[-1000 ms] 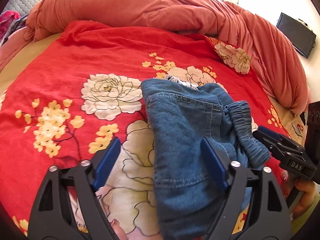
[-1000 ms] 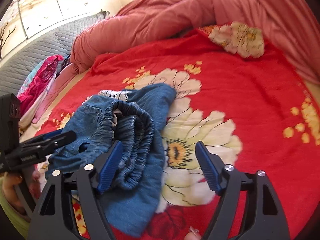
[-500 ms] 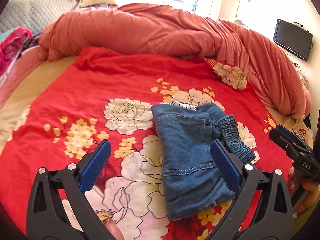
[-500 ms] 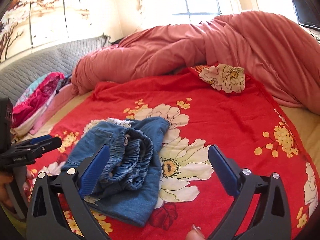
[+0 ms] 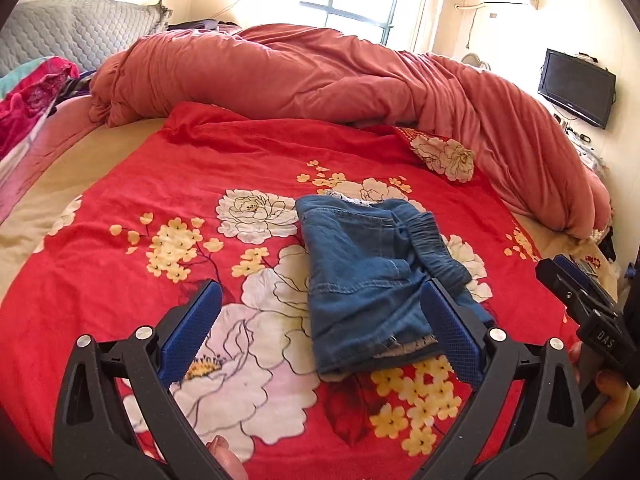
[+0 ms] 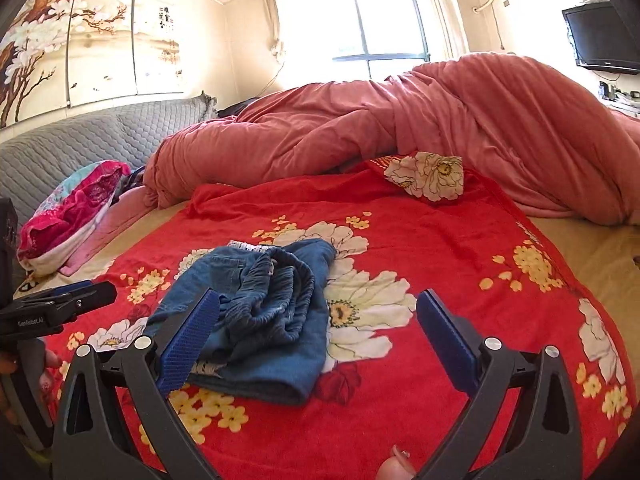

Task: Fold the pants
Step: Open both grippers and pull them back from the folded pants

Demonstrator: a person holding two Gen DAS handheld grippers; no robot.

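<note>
- I count one folded pair of pants point(image 5: 368, 280).
- Two grippers: left gripper point(image 5: 320, 332), right gripper point(image 6: 318, 336).
- One red floral blanket point(image 5: 160, 184).
- One quilt point(image 6: 400, 128).
- One wall television point(image 5: 576, 88).
- Perhaps one pink bundle point(image 6: 76, 208); it's hard to make out.

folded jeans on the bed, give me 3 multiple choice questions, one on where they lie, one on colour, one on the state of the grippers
1. Where do the folded jeans lie?
A. on the red floral blanket
B. on the bunched pink duvet
C. on the grey quilted headboard

2. What colour are the gripper pads?
A. red
B. blue
C. white

3. What state are the left gripper and the right gripper in?
A. both shut on the jeans
B. one shut, one open
C. both open, holding nothing

Answers:
1. A, the jeans rest flat on the flower-printed blanket, well short of the duvet.
2. B, the ridged pads on both grippers' fingers are blue.
3. C, both sets of jaws stand wide and have just been opening, with no cloth pinched between them.
</note>
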